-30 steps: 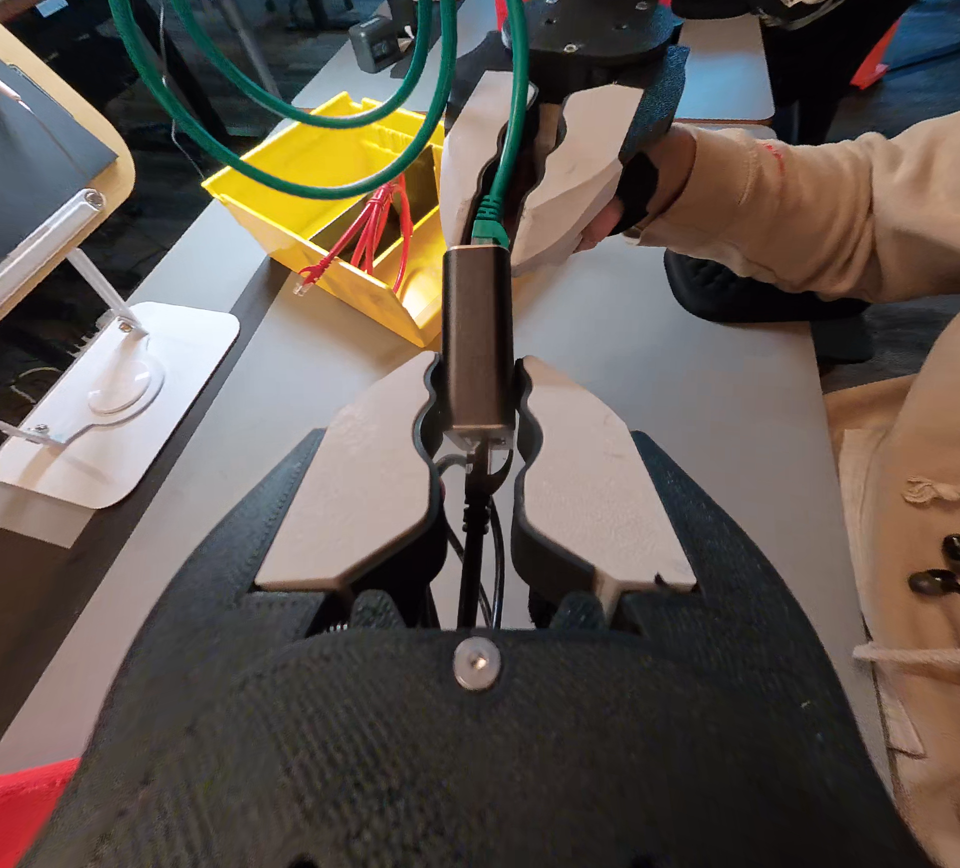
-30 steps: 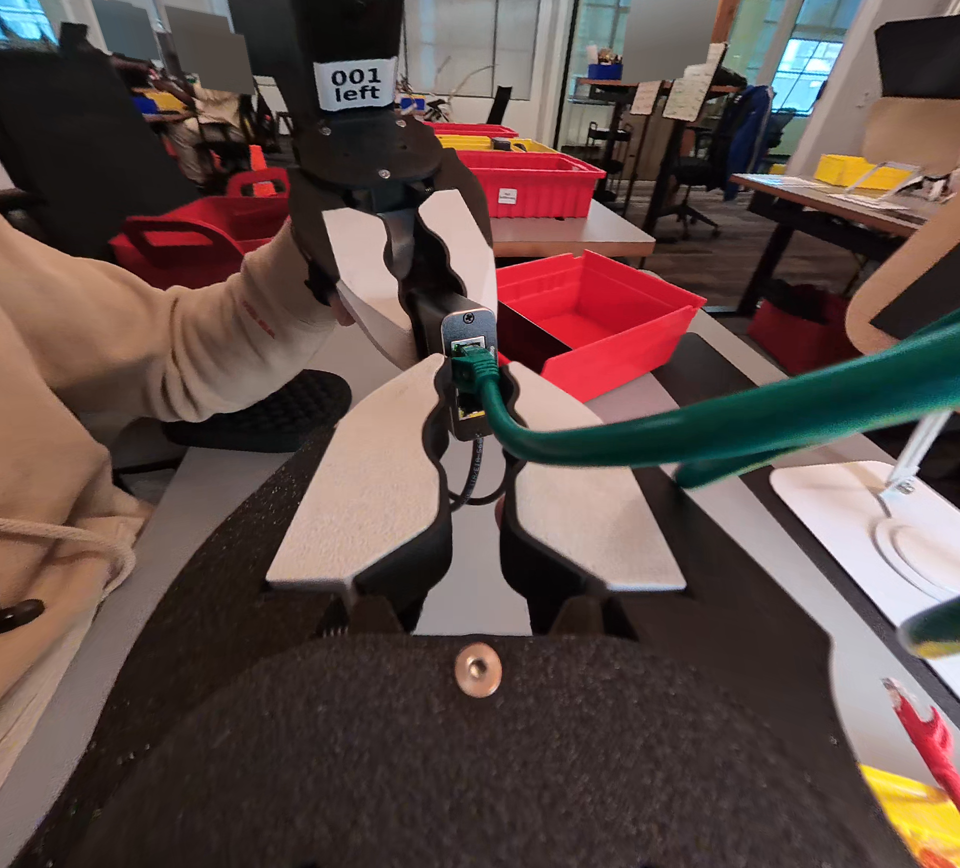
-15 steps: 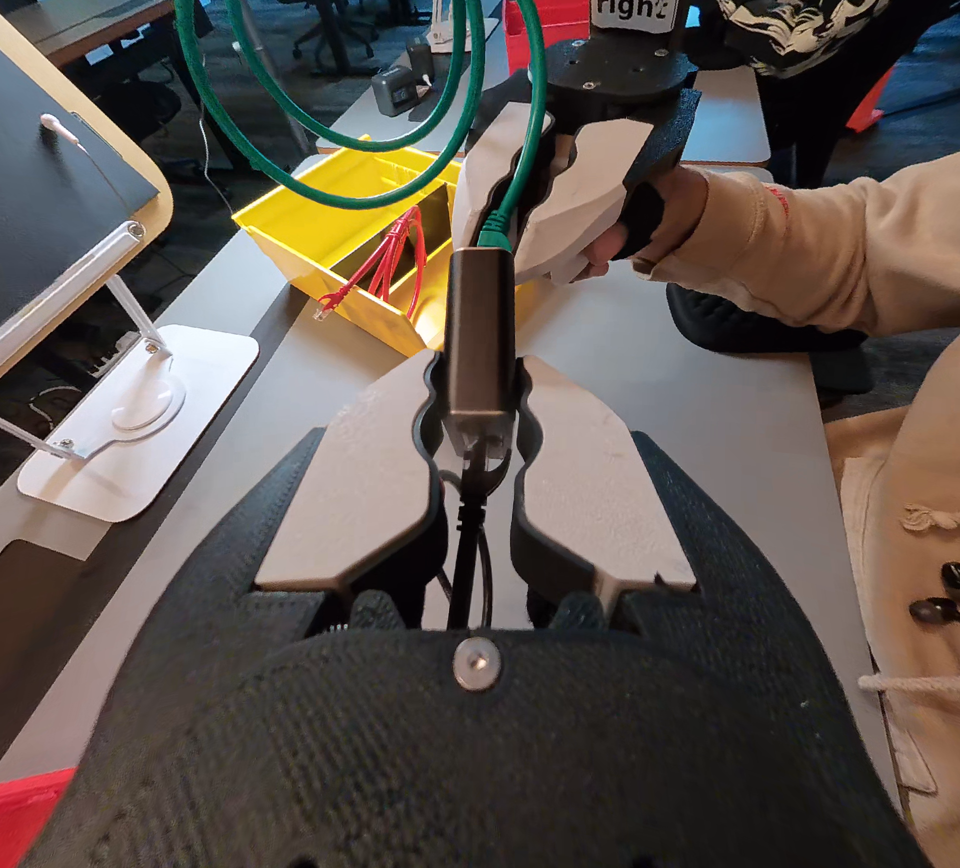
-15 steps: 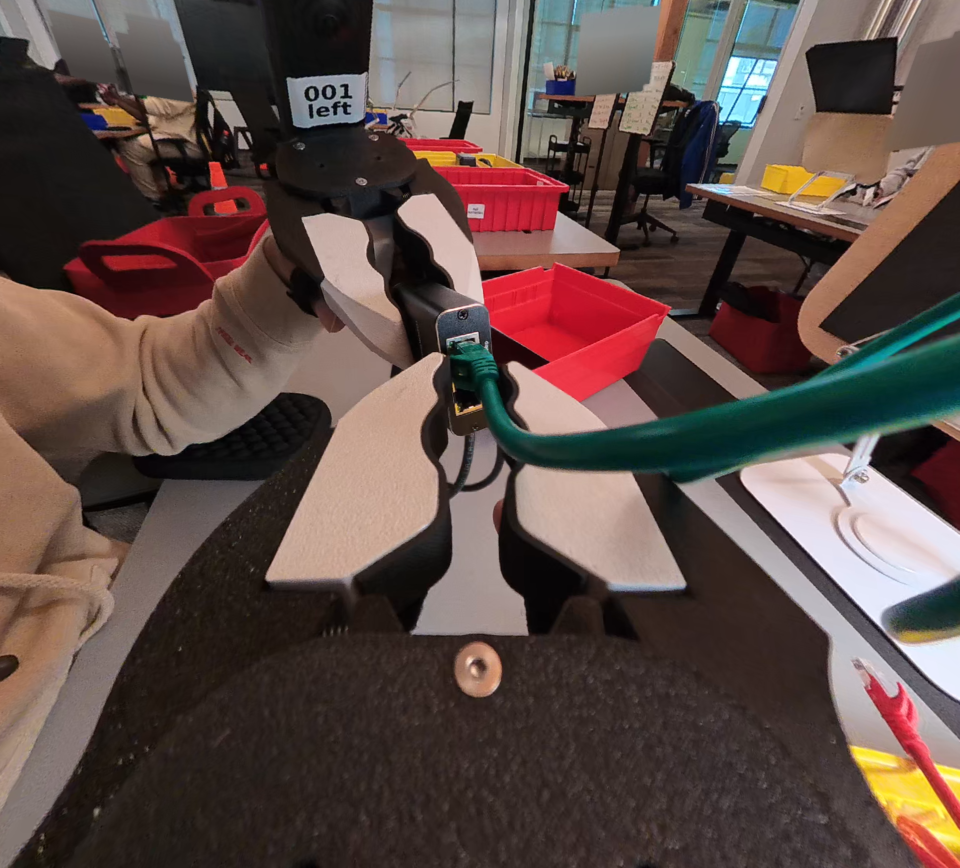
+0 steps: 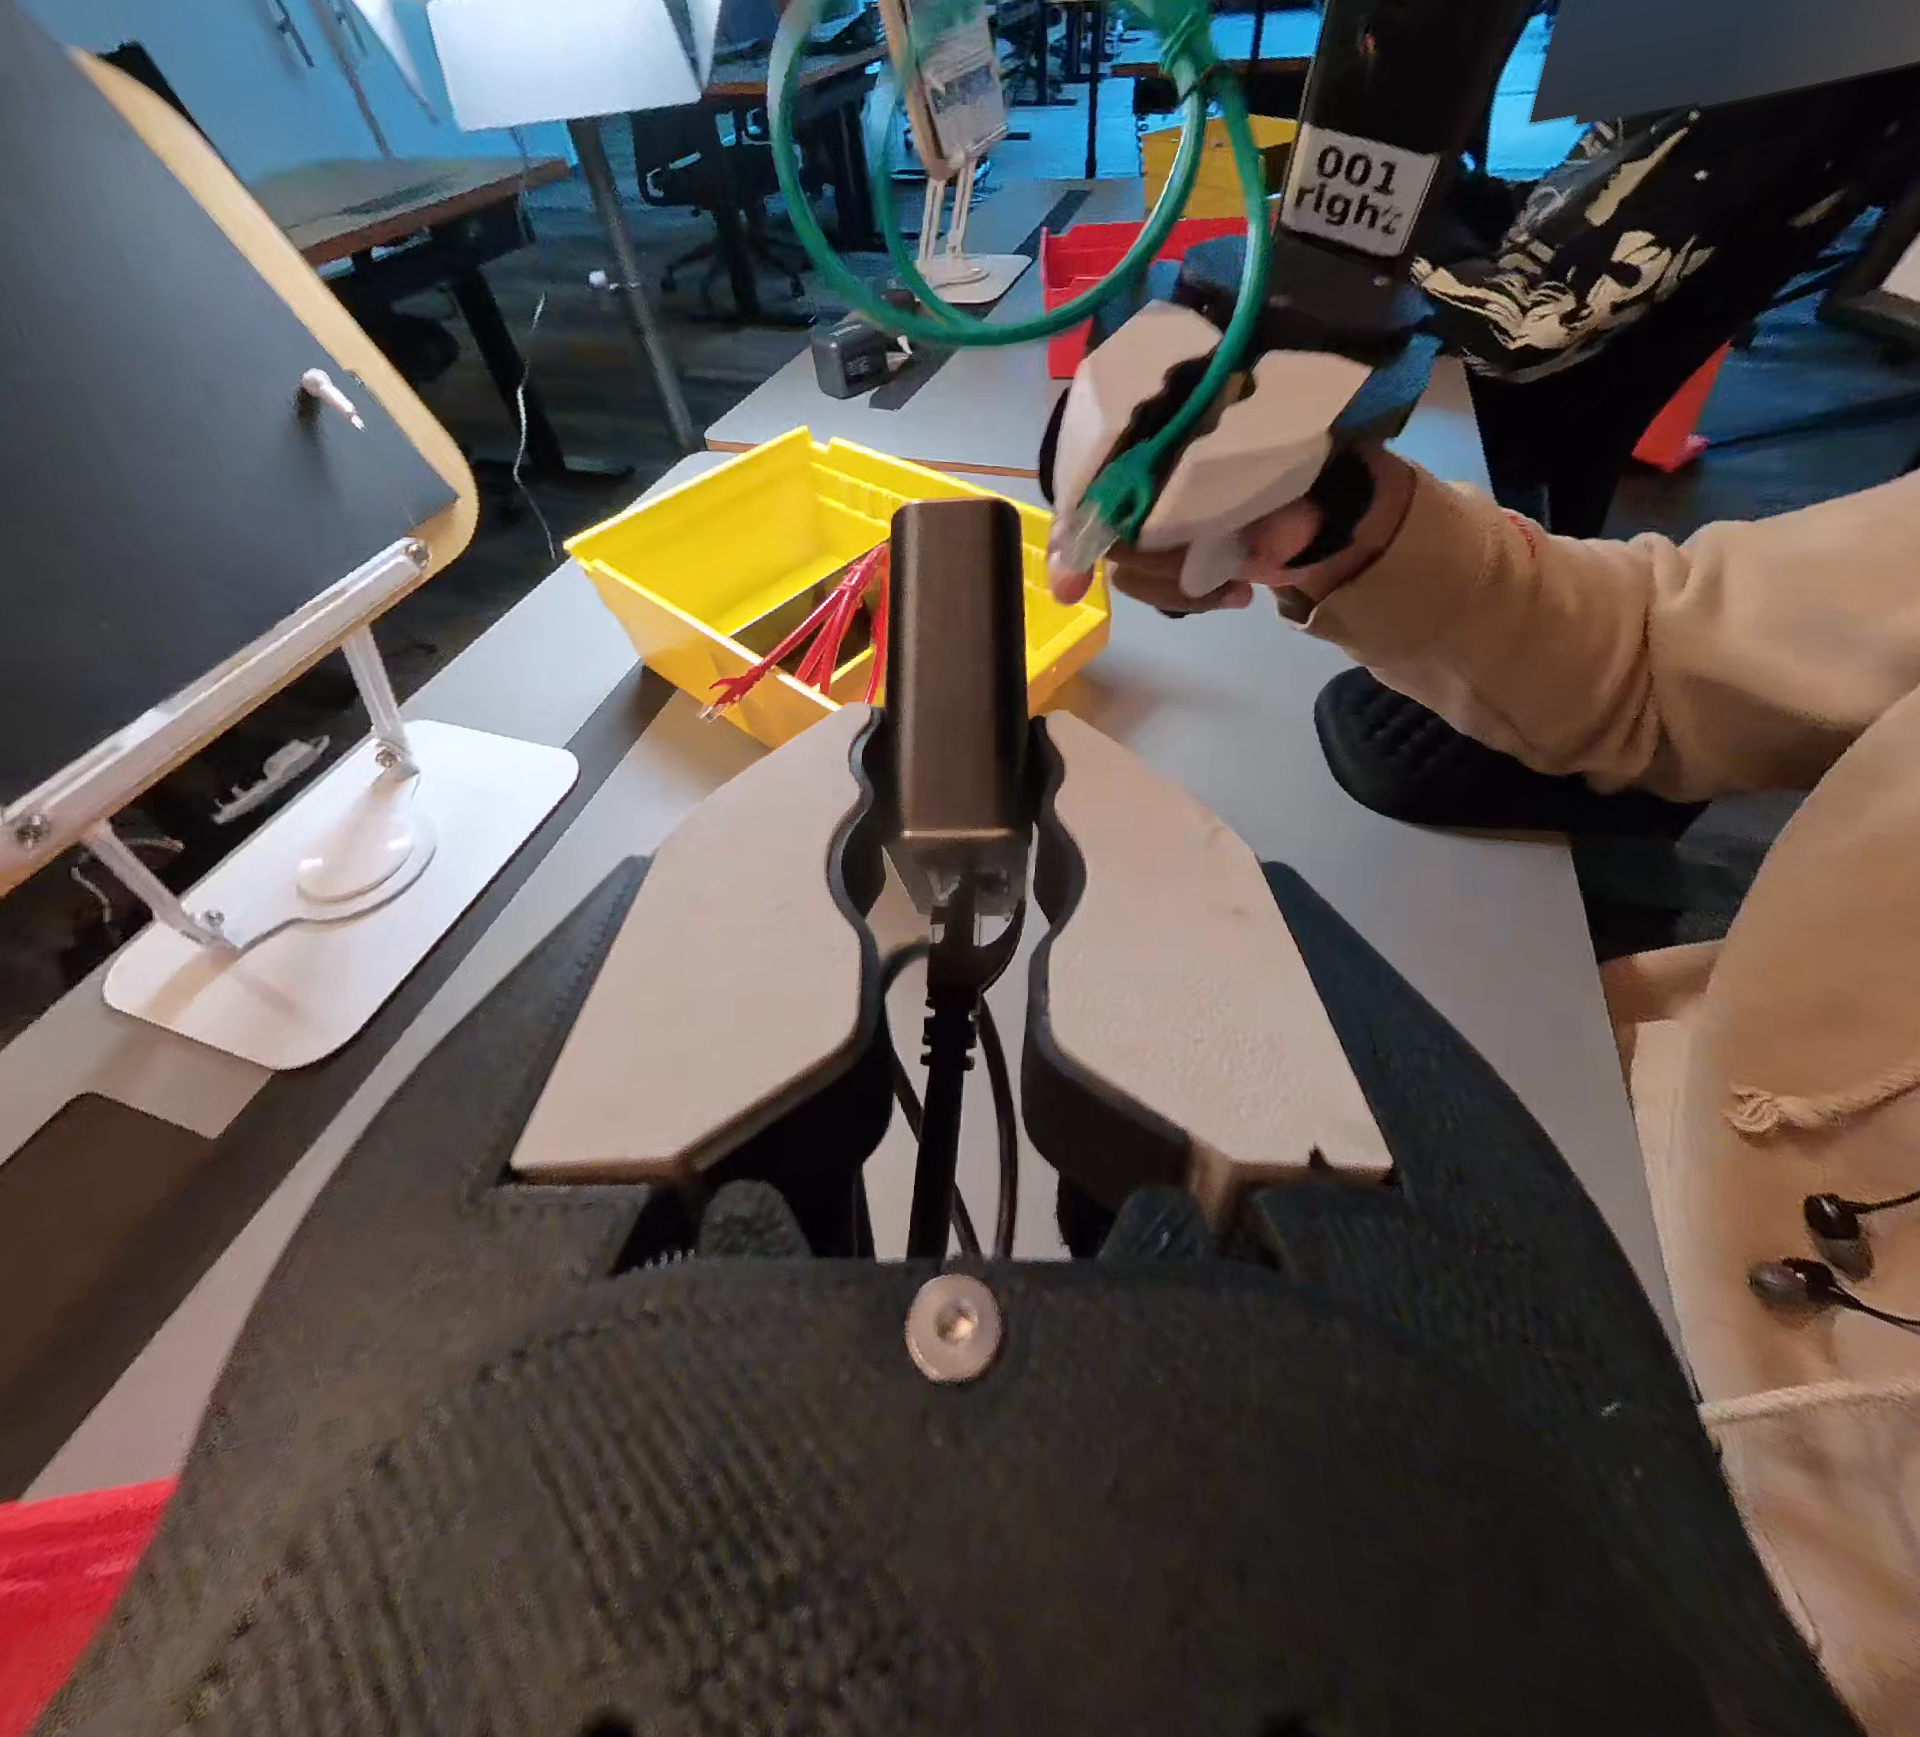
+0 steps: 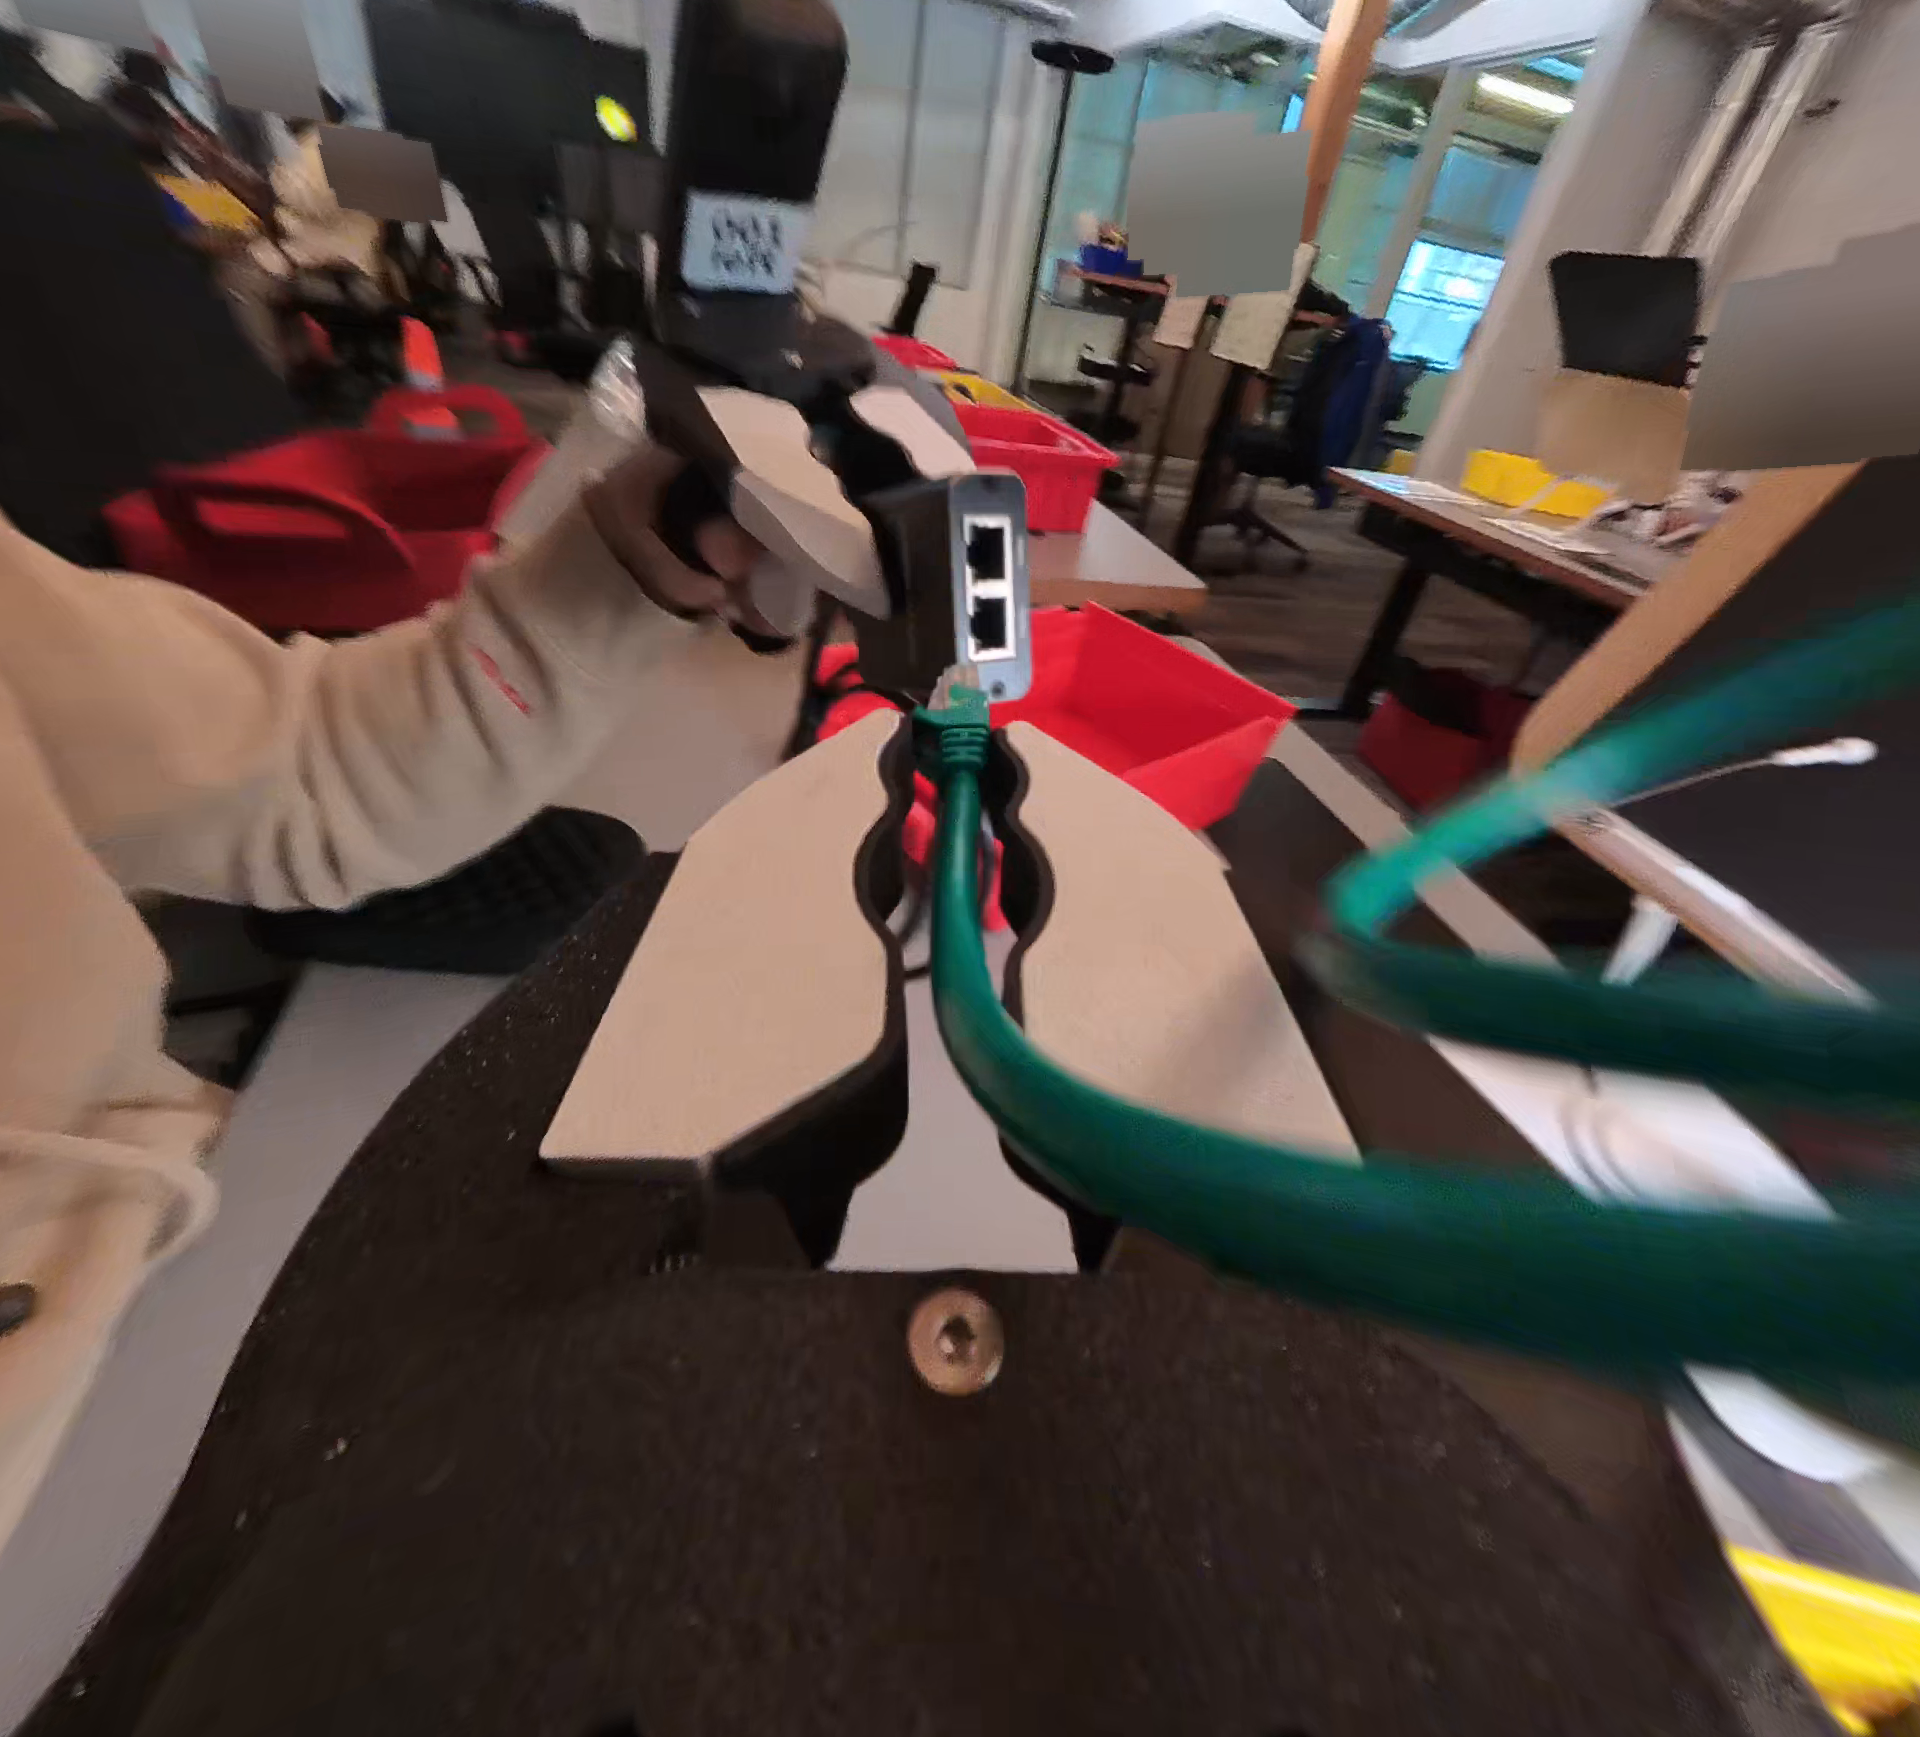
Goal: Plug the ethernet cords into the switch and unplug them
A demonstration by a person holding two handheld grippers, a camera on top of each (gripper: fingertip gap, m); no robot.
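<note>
Left gripper (image 5: pixel 956 846), fingers clamped on the near end of the switch (image 5: pixel 954 669), a dark slim box held above the grey table (image 5: pixel 1299 752) with its long axis running straight away from that gripper. A black lead (image 5: pixel 940 1095) leaves its near end between the fingers. The far face, seen in the right wrist view, carries two ports (image 6: pixel 987 581) stacked one above the other; both are empty.

Right gripper (image 6: pixel 951 794), fingers closed on the green cord (image 6: pixel 961 866) just behind its plug (image 6: pixel 954 716). The plug sits clear of the switch: in the right wrist view its tip lies just below the lower port, near the bottom corner of the port face; in the left wrist view it lies to the right of the switch's far end, pointing down and leftward. The coming move, judged from this, turns on that offset: whichever way the plug goes next, its axis and the switch's are not in line. The cord's slack loops up behind the right gripper.

Count: one switch, two ports, one green cord in hand, and a bundle of red cords (image 5: pixel 831 638), too tangled to number, in a yellow bin (image 5: pixel 665 586) at the far left. One red bin (image 6: pixel 1164 721) stands beyond the switch.
</note>
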